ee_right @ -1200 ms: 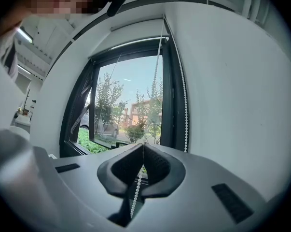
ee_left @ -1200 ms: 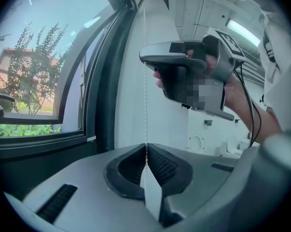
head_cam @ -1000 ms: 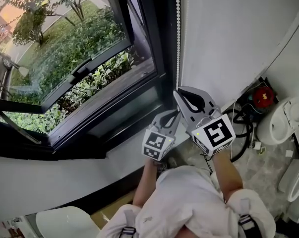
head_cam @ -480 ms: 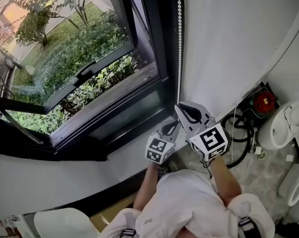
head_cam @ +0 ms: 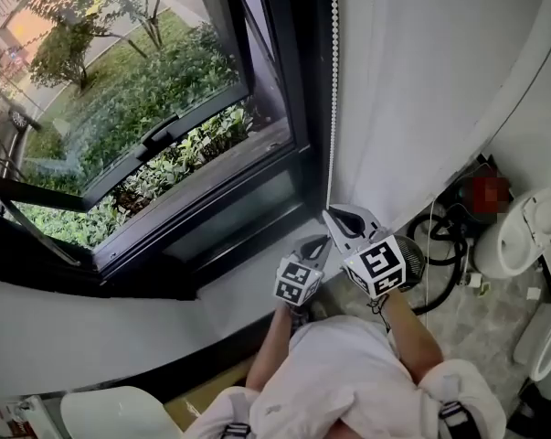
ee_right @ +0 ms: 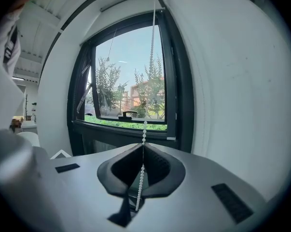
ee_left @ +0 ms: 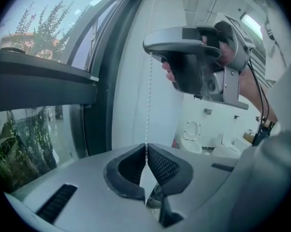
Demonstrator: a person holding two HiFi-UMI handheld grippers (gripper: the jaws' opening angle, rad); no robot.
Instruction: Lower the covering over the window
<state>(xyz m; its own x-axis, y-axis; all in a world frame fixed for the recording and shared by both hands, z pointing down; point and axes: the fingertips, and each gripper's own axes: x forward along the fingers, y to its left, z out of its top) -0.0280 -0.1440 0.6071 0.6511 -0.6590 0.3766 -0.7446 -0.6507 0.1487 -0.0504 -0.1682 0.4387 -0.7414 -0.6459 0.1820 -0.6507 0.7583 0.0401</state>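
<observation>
Beside the dark window frame [head_cam: 298,108], left gripper [ee_left: 146,148] fingers pinched shut on the bead chain [ee_left: 148,105], right gripper [ee_right: 143,146] fingers clamped on the same chain higher up.

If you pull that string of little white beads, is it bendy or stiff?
Probably floppy: the bead chain dangles loose behind the right gripper pinching it. Pulled, it likely goes taut; beyond the pinch it runs straight. Bumpy beads should resist slipping.

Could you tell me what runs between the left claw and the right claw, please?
A stretch of white bead chain, clearest in the left gripper view.
</observation>
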